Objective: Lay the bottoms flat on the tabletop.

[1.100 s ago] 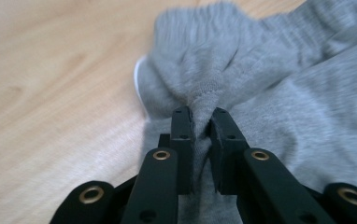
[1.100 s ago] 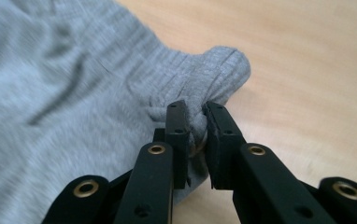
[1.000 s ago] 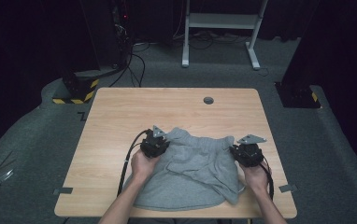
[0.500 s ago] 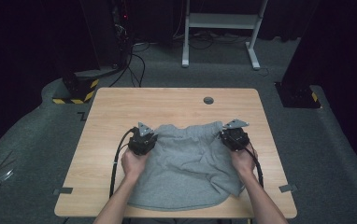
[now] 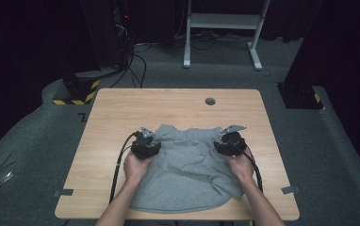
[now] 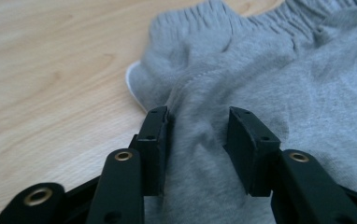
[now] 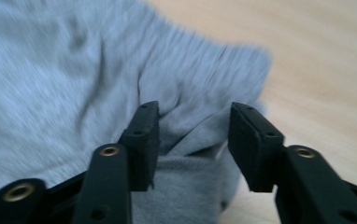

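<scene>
With the grey shorts [image 5: 187,169] spread over the middle of the tabletop [image 5: 117,117] toward its near edge, the 2 grippers, left [image 6: 197,126] and right [image 7: 193,123], sit spread over the waistband corners, so flattening looks done and any folding remains.

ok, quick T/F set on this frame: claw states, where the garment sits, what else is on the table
1. Both claws are open, with grey fabric between the jaws. True: left claw and right claw each straddle a fold of the garment.
2. The garment hangs in the air. False: it lies on the table, its near edge at the table's front edge.
3. The claws sit at the garment's elastic far edge, one near each corner. True.
4. The garment is red. False: it is grey.
5. A small dark round thing sits near the table's far edge. True.
</scene>
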